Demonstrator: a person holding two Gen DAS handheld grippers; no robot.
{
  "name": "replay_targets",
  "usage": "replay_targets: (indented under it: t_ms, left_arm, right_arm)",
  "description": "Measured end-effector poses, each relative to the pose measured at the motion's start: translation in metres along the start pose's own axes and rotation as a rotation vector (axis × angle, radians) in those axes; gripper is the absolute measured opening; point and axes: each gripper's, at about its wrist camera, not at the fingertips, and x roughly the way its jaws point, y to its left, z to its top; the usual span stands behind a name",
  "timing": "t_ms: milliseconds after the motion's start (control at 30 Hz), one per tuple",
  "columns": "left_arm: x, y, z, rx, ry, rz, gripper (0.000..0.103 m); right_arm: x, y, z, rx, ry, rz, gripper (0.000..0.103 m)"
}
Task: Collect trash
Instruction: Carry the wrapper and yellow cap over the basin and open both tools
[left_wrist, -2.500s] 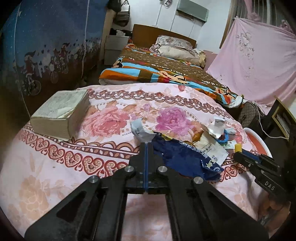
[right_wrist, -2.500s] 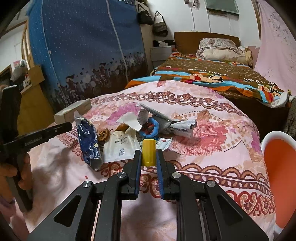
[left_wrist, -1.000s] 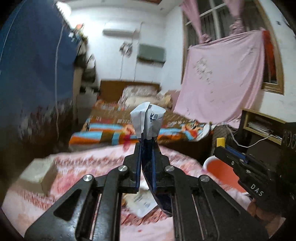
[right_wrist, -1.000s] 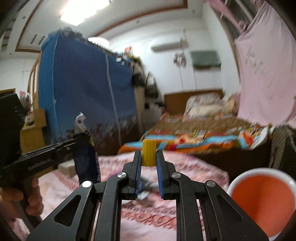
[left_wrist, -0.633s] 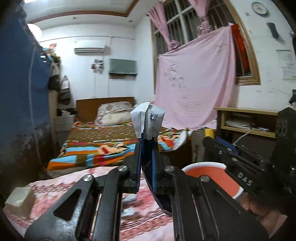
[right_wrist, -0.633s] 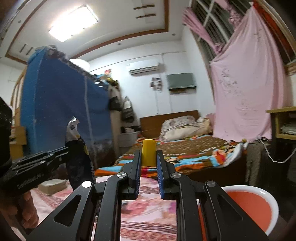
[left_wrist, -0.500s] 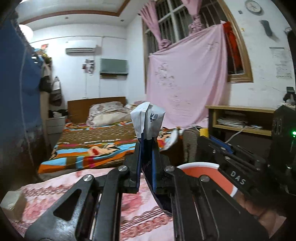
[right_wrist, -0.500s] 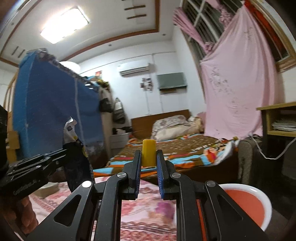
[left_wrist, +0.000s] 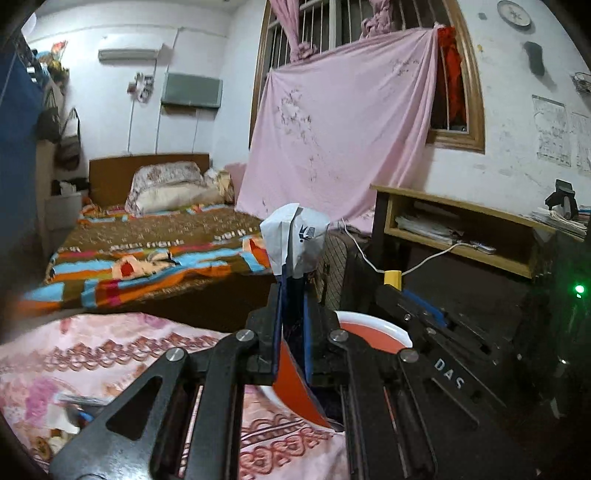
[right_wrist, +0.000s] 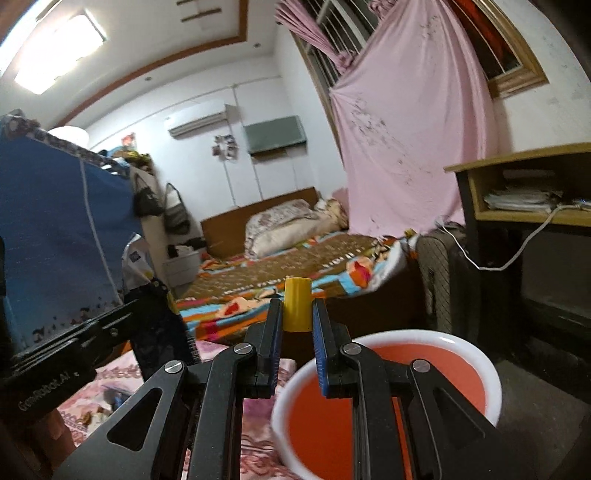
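Room: a bedroom, with a floral pink bedspread (left_wrist: 110, 354) in the foreground.
Bin: an orange bin with a white rim (right_wrist: 476, 354) stands just beside the bedspread's edge.
Left gripper (left_wrist: 291, 314): clamped on a dark blue wrapper (left_wrist: 295, 240) whose white crumpled end sticks up above the bin's near side.
Right gripper (right_wrist: 297, 325): clamped on a small yellow cylinder (right_wrist: 297, 308), above the bin's near rim.
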Motion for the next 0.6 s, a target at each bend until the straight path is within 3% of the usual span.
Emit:
replay_targets:
  t_ms: [467,600]
  left_arm:
    - [0.06,-0.003,-0.013,-0.166,0.237,-0.037,0.0]
    - [0.062,-0.002,-0.016,-0.185,0.256,-0.044,0.01]
  right_arm:
    - [0.014,-0.022,-0.011,0.07,0.121,-0.088,0.015]
    - [0.014,-0.025,-0.012,0.085,0.137,-0.096,0.015]
